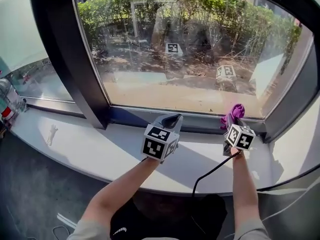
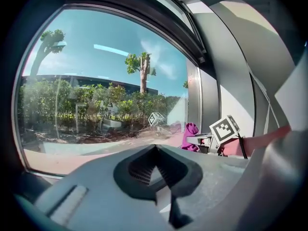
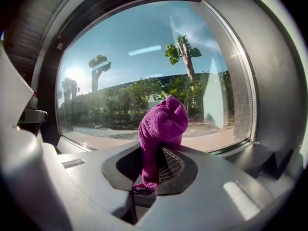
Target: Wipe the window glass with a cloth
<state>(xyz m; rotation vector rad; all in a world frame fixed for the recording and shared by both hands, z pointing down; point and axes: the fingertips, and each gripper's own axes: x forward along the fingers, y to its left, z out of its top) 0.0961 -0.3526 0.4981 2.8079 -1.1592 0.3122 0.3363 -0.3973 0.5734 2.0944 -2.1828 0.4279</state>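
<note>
Right hand-held gripper (image 3: 153, 170), one cloth (image 3: 162, 124) pinched

Cloth (image 3: 162, 126): purple knit fabric, rough, fuzzy, matt. Window glass (image 1: 190, 49): glossy, reflective, w/ dusty smears. Frame (image 1: 75, 59): dark, smooth, matt. Sill (image 1: 100, 151): white, smooth, matt. Left tongs (image 2: 154, 158) & right tongs (image 3: 155, 163): grey matt plastic, slightly grainy; pads (image 3: 171, 166) black, ribbed.

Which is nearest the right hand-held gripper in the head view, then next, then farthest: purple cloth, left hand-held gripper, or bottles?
1. purple cloth, clamped between the jaws of the right hand-held gripper.
2. left hand-held gripper, to its left, above the sill.
3. bottles, at the sill's far left end.
</note>
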